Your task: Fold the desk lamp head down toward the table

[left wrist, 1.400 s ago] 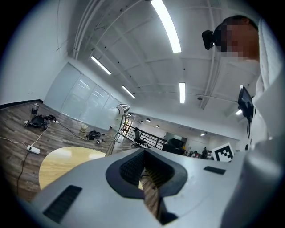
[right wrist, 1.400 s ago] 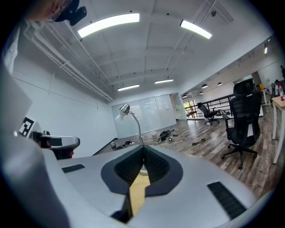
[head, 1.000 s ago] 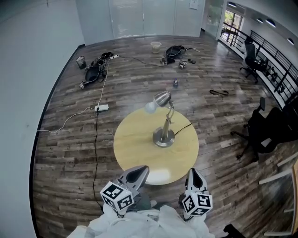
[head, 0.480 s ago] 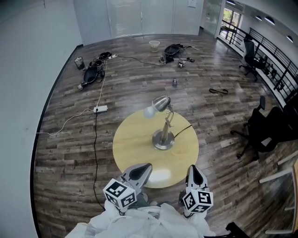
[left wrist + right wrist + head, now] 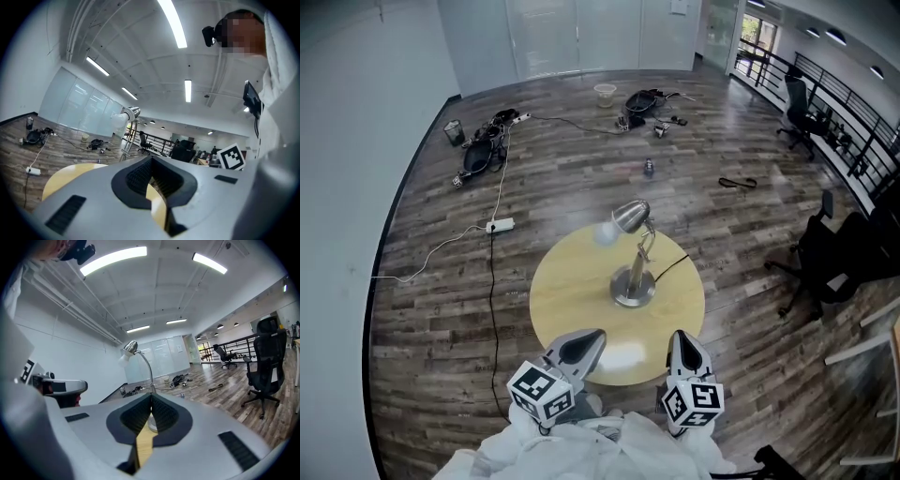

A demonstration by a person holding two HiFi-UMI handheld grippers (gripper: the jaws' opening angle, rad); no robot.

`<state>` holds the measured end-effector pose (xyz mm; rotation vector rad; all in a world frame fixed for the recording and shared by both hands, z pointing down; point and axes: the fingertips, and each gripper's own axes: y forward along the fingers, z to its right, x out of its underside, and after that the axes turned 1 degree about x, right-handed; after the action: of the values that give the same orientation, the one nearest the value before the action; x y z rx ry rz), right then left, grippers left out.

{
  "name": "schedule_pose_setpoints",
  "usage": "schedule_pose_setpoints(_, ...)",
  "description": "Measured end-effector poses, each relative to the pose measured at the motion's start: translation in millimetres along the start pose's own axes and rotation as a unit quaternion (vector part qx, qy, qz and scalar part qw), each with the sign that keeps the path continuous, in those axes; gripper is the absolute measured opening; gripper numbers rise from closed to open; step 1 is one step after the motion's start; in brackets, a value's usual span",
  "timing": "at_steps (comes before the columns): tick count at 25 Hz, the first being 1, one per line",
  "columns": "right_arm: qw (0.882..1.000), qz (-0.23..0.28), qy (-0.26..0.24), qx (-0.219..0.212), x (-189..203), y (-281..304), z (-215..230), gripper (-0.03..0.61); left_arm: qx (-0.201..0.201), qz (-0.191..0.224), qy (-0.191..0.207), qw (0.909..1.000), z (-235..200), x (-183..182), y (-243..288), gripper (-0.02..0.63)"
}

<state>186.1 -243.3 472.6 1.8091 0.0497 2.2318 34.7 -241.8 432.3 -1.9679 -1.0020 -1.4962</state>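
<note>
Left gripper [image 5: 583,345] and right gripper [image 5: 682,343] hover side by side at the near edge of a round table [image 5: 551,292], each with jaws pressed together on nothing (both empty). Near the table's middle the lamp [image 5: 634,272] stands upright, well apart from both, its head [image 5: 628,217] raised.

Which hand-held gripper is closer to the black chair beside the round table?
Right. The right hand-held gripper is at the round table's near edge, on the side facing the chair. The left hand-held gripper sits beside it, farther from the chair.
</note>
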Motion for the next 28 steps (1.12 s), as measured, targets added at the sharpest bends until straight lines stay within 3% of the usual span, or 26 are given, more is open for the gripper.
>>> schedule_pose_setpoints(5, 1.000, -0.002, -0.003, -0.001, 2, 4, -4, 0.012, 0.032, 0.009, 0.074, 0.9967, -8, -46, 14, 0.002)
schedule_pose_setpoints(9, 1.000, -0.004, -0.001, 0.005, 2, 3, -2, 0.012, 0.037, -0.015, 0.146, 0.9885, -14, -102, 36, 0.002)
schedule_pose_setpoints(11, 1.000, -0.006, -0.001, 0.007, 2, 4, -2, 0.012, 0.039, -0.043, 0.201, 0.9778, -19, -123, 51, 0.003)
schedule_pose_setpoints(14, 1.000, -0.007, 0.001, 0.010, 6, 5, -1, 0.012, 0.059, -0.095, 0.261, 0.9588, -23, -141, 79, 0.210)
schedule_pose_setpoints(15, 1.000, -0.007, 0.003, 0.011, 7, 5, 0, 0.012, 0.054, -0.107, 0.284, 0.9513, -27, -145, 89, 0.249)
schedule_pose_setpoints(18, 1.000, -0.007, 0.002, 0.014, 11, 3, 5, 0.012, 0.016, -0.155, 0.355, 0.9218, -45, -152, 119, 0.264)
schedule_pose_setpoints(20, 1.000, -0.014, -0.004, 0.013, 16, 9, 9, 0.012, 0.012, -0.195, 0.370, 0.9080, -56, -149, 137, 0.264)
schedule_pose_setpoints(23, 0.999, -0.039, -0.011, 0.007, 33, 31, 20, 0.012, 0.018, -0.243, 0.365, 0.8986, -69, -141, 151, 0.262)
schedule_pose_setpoints(28, 0.994, -0.093, -0.057, -0.009, 70, 94, 40, 0.012, 0.037, -0.246, 0.328, 0.9114, -74, -137, 156, 0.252)
